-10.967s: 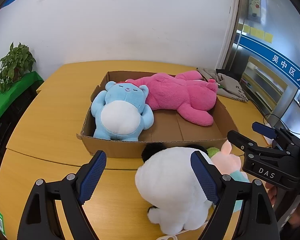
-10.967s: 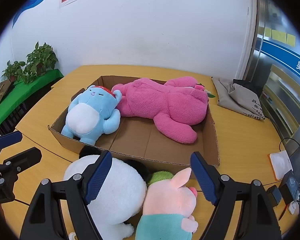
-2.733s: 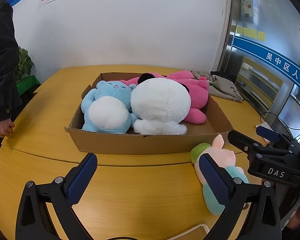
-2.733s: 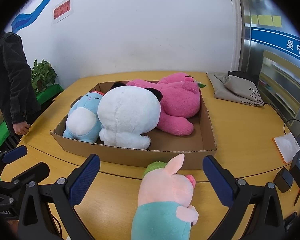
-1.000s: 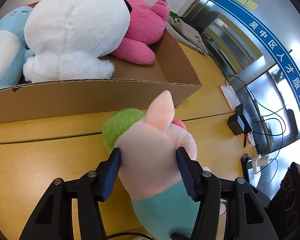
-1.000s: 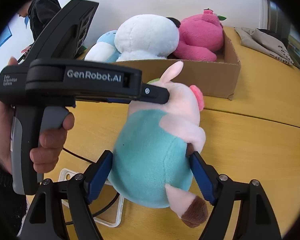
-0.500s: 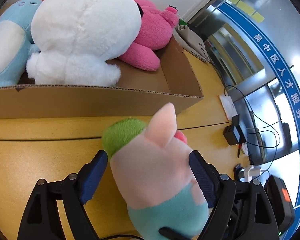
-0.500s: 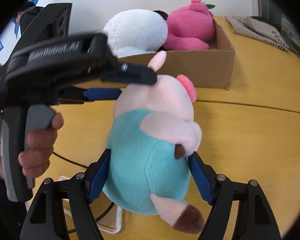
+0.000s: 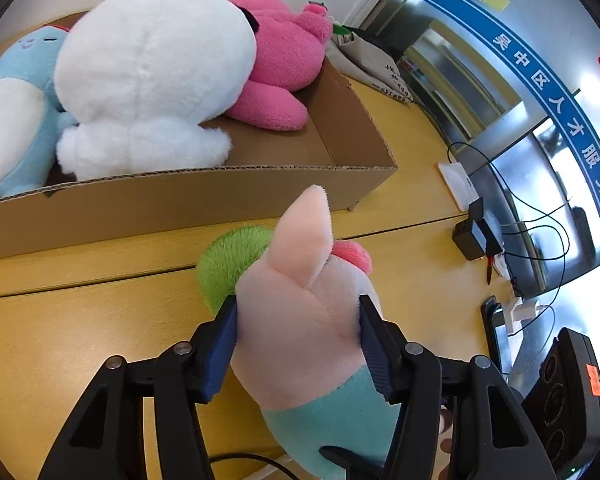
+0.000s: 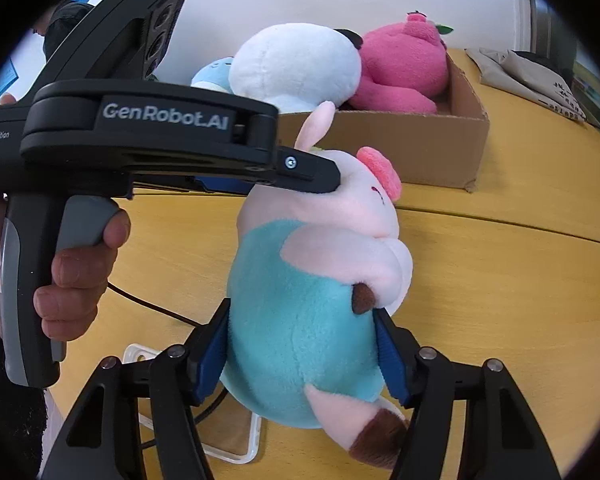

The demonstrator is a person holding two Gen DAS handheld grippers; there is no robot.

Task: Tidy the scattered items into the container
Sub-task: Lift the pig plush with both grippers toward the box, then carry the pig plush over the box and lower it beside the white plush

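A pink pig plush [image 9: 300,312] in a teal shirt, with a green tuft, is held by both grippers above the yellow table. My left gripper [image 9: 298,340] is shut on its head. My right gripper [image 10: 304,348] is shut on its teal body [image 10: 296,320]. The left gripper's body [image 10: 148,136] crosses the right wrist view. The cardboard box [image 9: 188,196] lies just beyond the pig and holds a white panda plush [image 9: 152,64], a blue bear plush [image 9: 8,112] and a pink plush [image 9: 284,60]. The box also shows in the right wrist view [image 10: 420,148].
A grey folded bag [image 9: 376,68] lies behind the box. Black chargers and cables [image 9: 476,232] sit at the table's right edge. A clear phone case [image 10: 220,436] and a black cable lie on the table under the pig.
My left gripper has closed from open onto the pig's head. The pig has risen slightly and sits nearer the box; my right gripper stays shut on its body.
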